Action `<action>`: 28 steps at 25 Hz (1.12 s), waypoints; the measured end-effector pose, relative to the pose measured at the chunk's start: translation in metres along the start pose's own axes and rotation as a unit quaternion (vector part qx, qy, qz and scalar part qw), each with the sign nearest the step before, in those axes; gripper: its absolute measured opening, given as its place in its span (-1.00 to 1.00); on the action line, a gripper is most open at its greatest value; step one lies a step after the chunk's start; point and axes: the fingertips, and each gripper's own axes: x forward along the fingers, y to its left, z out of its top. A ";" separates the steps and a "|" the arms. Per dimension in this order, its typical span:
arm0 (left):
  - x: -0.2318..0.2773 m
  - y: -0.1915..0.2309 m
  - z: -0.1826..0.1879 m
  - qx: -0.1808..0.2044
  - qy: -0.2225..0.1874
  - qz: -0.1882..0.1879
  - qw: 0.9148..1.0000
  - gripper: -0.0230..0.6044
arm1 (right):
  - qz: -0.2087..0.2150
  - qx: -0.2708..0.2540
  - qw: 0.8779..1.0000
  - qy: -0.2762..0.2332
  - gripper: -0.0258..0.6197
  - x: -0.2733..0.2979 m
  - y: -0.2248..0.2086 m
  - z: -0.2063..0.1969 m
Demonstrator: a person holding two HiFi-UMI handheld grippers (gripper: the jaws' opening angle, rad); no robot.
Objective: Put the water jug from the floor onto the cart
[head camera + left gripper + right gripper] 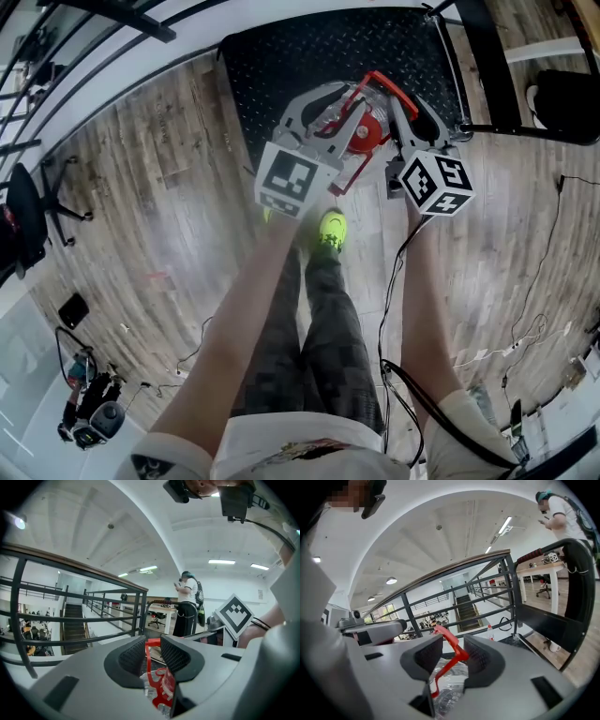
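The water jug [364,131] sits straight ahead of both tools, caught between them, its clear body just beyond their tips and over the black studded deck of the cart [281,66]. Whether it rests on the deck or hangs just above it I cannot tell.

Its red handle [149,667] runs up through the gap of the left tool [152,642]. Those jaws stand close together and the handle fills the gap, so this tool is clamped on it.

The same handle slants between the jaws of the right tool [452,644]. These jaws stand apart, with the handle against the right pad [480,656] and clear of the other, so nothing is gripped here.

The two tools lie side by side, each marker cube at its rear: the left cube [292,178] and the right cube [437,184].

Beyond the right tool's tip, off to its right, rises the cart's black push bar [577,569]. Behind the tools, below the holder's arms, are patterned trousers and a yellow shoe [331,230] on the wooden floor [141,187]. Far ahead of the left tool runs a dark railing [70,616], and another person [187,604] stands past it.
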 end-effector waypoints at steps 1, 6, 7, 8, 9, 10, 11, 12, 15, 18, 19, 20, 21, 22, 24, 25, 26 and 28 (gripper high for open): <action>0.002 0.000 0.000 0.002 0.000 -0.001 1.000 -0.67 | 0.000 0.001 1.000 0.002 -0.55 0.000 -0.003 -0.001; 0.008 -0.003 -0.006 0.000 0.006 -0.001 1.000 -0.67 | 0.006 0.003 1.000 0.002 -0.54 -0.001 -0.007 -0.006; 0.008 -0.003 -0.006 0.001 0.005 0.000 1.000 -0.67 | 0.009 0.002 1.000 0.001 -0.53 -0.001 -0.007 -0.006; 0.007 -0.002 -0.005 0.001 0.004 0.001 1.000 -0.67 | 0.012 0.001 1.000 0.001 -0.52 -0.001 -0.006 -0.006; 0.006 -0.002 -0.005 0.002 0.003 0.002 1.000 -0.67 | 0.014 -0.002 1.000 0.003 -0.52 -0.001 -0.005 -0.007; 0.006 -0.002 -0.005 0.002 0.004 0.004 1.000 -0.67 | 0.016 -0.005 1.000 0.006 -0.52 -0.001 -0.004 -0.007; 0.006 -0.002 -0.005 0.002 0.004 0.005 1.000 -0.67 | 0.018 -0.007 1.000 0.009 -0.52 -0.001 -0.003 -0.008; 0.006 -0.002 -0.005 0.003 0.005 0.006 1.000 -0.67 | 0.021 -0.005 1.000 0.011 -0.52 -0.001 -0.003 -0.009; 0.007 -0.002 -0.004 0.003 0.005 0.009 1.000 -0.67 | 0.033 0.005 0.999 0.021 -0.40 0.000 -0.001 -0.013; 0.007 -0.002 -0.005 0.003 0.004 0.011 1.000 -0.67 | 0.038 -0.005 0.999 0.029 -0.39 0.001 0.003 -0.016; 0.007 -0.002 -0.005 0.003 0.004 0.012 1.000 -0.67 | 0.037 -0.008 0.999 0.030 -0.39 0.001 0.003 -0.016; 0.007 -0.002 -0.005 0.003 0.004 0.012 1.000 -0.67 | 0.035 -0.011 0.999 0.030 -0.39 0.001 0.002 -0.016; 0.007 -0.002 -0.005 0.003 0.004 0.012 1.000 -0.67 | 0.034 -0.013 0.999 0.031 -0.39 0.000 0.002 -0.017; 0.007 -0.002 -0.005 0.002 0.004 0.012 1.000 -0.67 | 0.032 -0.016 0.999 0.032 -0.39 0.000 0.001 -0.017; 0.006 -0.002 -0.005 0.002 0.005 0.012 1.000 -0.67 | 0.027 -0.025 0.999 0.035 -0.39 -0.001 0.000 -0.016; 0.006 -0.002 -0.005 0.002 0.005 0.012 1.000 -0.67 | 0.025 -0.029 0.999 0.035 -0.39 -0.001 0.000 -0.016; 0.006 -0.002 -0.005 0.002 0.006 0.012 1.000 -0.67 | 0.023 -0.031 0.999 0.035 -0.41 -0.001 0.000 -0.015; 0.006 -0.002 -0.005 0.001 0.006 0.012 1.000 -0.67 | 0.017 -0.030 0.999 0.032 -0.50 -0.002 -0.002 -0.014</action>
